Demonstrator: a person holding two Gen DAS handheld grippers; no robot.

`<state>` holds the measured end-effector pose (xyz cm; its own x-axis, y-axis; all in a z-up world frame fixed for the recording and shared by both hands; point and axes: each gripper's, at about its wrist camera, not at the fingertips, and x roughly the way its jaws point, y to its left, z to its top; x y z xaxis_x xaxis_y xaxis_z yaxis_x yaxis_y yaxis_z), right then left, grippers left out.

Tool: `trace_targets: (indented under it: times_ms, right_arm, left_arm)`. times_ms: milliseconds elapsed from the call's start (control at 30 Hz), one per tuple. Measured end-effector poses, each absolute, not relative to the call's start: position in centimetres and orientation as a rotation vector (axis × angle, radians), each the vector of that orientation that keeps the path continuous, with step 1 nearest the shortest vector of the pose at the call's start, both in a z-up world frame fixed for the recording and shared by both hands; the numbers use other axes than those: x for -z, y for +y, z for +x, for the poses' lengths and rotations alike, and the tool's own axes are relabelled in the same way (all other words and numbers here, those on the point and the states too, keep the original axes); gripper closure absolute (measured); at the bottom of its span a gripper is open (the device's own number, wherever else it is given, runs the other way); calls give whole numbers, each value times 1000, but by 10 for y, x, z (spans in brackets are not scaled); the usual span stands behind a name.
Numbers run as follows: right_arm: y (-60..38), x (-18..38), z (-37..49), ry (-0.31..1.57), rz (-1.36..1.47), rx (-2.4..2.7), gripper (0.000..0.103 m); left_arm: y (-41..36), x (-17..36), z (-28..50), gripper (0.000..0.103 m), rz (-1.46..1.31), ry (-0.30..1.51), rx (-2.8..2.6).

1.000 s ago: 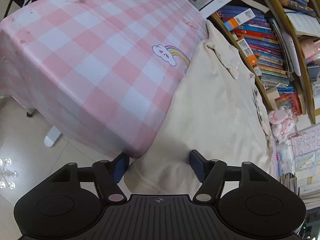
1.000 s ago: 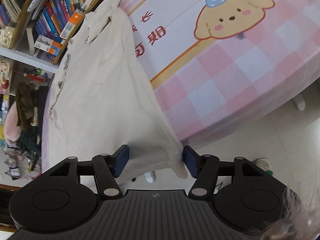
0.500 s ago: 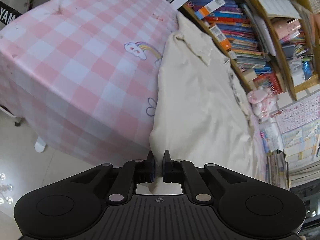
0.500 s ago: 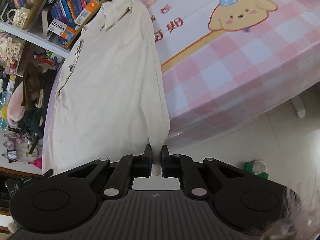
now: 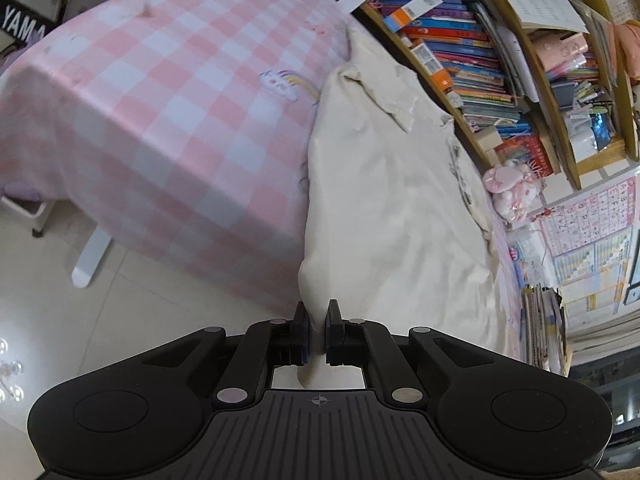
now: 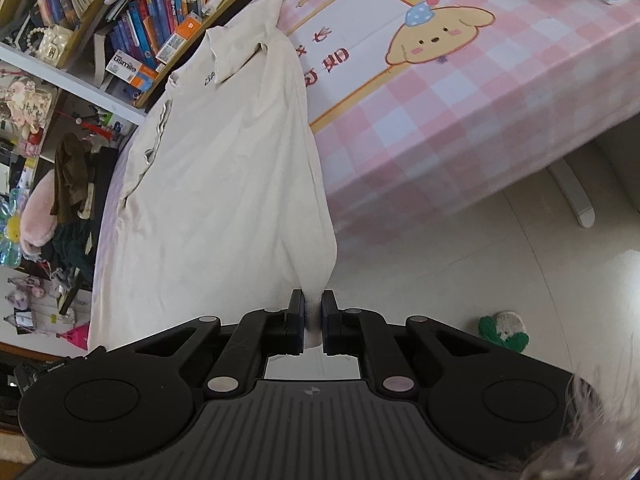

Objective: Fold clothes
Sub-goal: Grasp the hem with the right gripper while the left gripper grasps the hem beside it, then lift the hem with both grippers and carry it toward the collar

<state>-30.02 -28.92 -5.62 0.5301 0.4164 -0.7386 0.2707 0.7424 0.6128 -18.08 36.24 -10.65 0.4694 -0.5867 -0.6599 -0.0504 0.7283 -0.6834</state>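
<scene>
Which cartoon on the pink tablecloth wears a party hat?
The yellow puppy beside the cream shirt; it wears a blue dotted hat, while the rainbow cloud has none.

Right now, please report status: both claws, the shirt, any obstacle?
Left claw shut on cream shirt hem corner. Right claw shut on the other corner. Shirt lies on pink checked tablecloth, collar far. Nothing on the shirt.

— What can't you make out from your left wrist view?
— The pink checked tablecloth (image 5: 168,128) smears into blur near its hanging edge, and the sign (image 5: 22,26) at the top left is cut off after "YAM".

— And from your right wrist?
— The book spines (image 6: 160,28) are too small to read, the dark heap (image 6: 72,184) at the left stays unidentifiable, and something fuzzy (image 6: 580,432) blurs the bottom right corner.
</scene>
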Motion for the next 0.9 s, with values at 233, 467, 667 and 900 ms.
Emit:
trace_targets:
  times_ms: [233, 467, 667, 900]
  right_arm:
    - [-289, 61, -319, 1113, 765, -77, 96]
    - [-292, 67, -334, 1166, 786, -68, 96]
    - [-296, 67, -335, 1167, 821, -75, 96]
    - [-312, 15, -304, 762, 1055, -187, 96]
  left_arm:
    - [369, 125, -199, 97, -704, 1121, 361]
    - [377, 135, -212, 97, -724, 1160, 364]
    - [382, 127, -208, 97, -796, 1104, 400]
    - [389, 81, -171, 98, -1055, 766, 534]
